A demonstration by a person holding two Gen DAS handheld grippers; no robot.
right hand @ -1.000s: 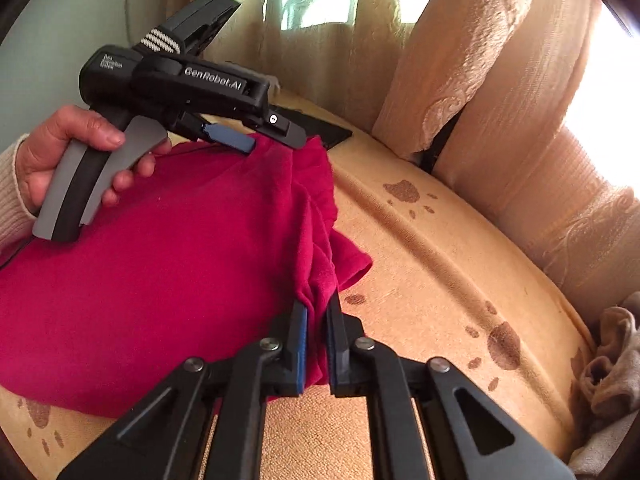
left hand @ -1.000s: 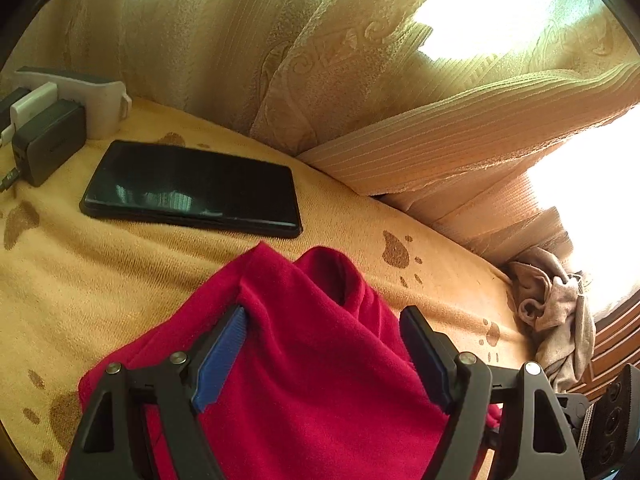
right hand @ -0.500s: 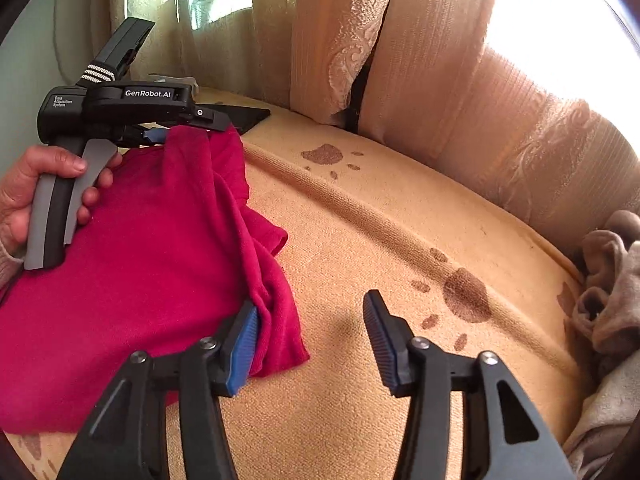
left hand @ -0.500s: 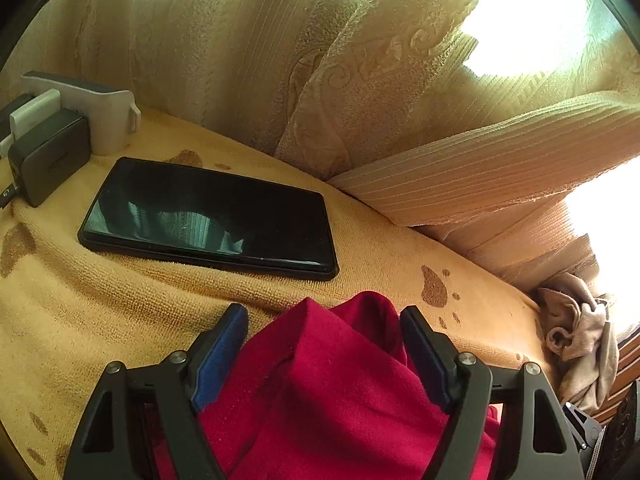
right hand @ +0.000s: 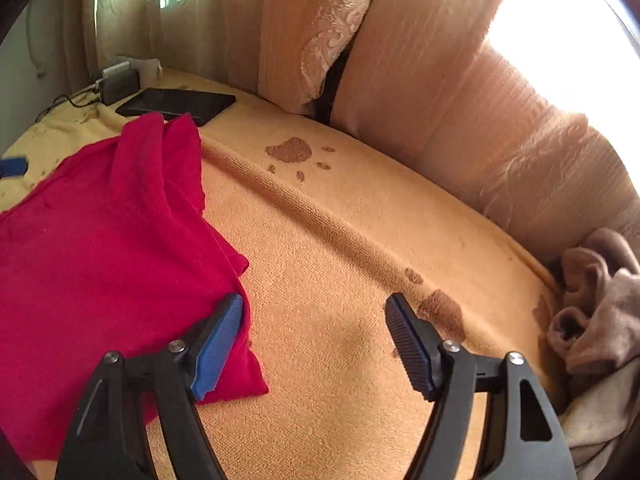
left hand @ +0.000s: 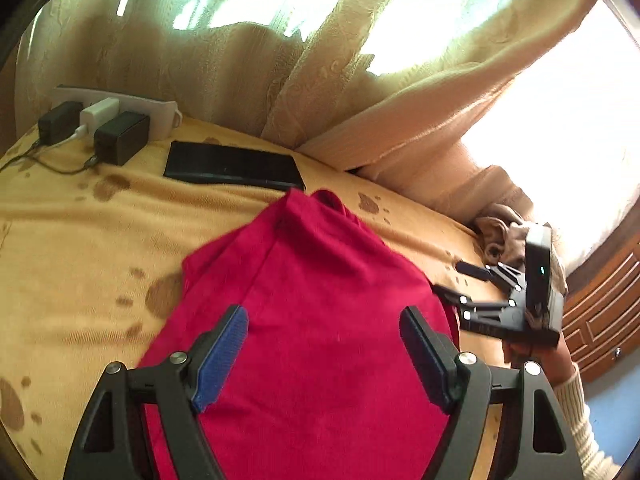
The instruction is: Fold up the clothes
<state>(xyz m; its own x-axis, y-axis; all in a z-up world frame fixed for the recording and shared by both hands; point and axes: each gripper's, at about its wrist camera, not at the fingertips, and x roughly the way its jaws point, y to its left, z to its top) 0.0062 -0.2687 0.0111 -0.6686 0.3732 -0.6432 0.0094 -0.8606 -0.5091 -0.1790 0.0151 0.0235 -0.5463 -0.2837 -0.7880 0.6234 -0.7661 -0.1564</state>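
Since a second ago both of my grippers have let go of the red garment (left hand: 312, 320) and pulled back from it: my right fingers, then pinched shut on its edge, now stand wide apart, and my left ones have lifted higher above the cloth. Farthest left, a power strip (left hand: 152, 110) with chargers plugged in sits at the head of the bed (left hand: 80, 232), whose yellow blanket carries brown paw prints. Just right of it lies a black phone (left hand: 234, 170), its near edge just beside the tip of the garment. My left gripper (left hand: 324, 356) hangs over the garment with its fingers spread wide and nothing between them; the red cloth lies folded and flat on the blanket beneath. Right of that, my right gripper (right hand: 314, 340) is equally wide and empty, its blue pad over the garment's lower corner (right hand: 240, 380), the other finger over bare blanket. Farthest right, a crumpled beige cloth (right hand: 592, 320) is heaped against the curtains (right hand: 440, 80).
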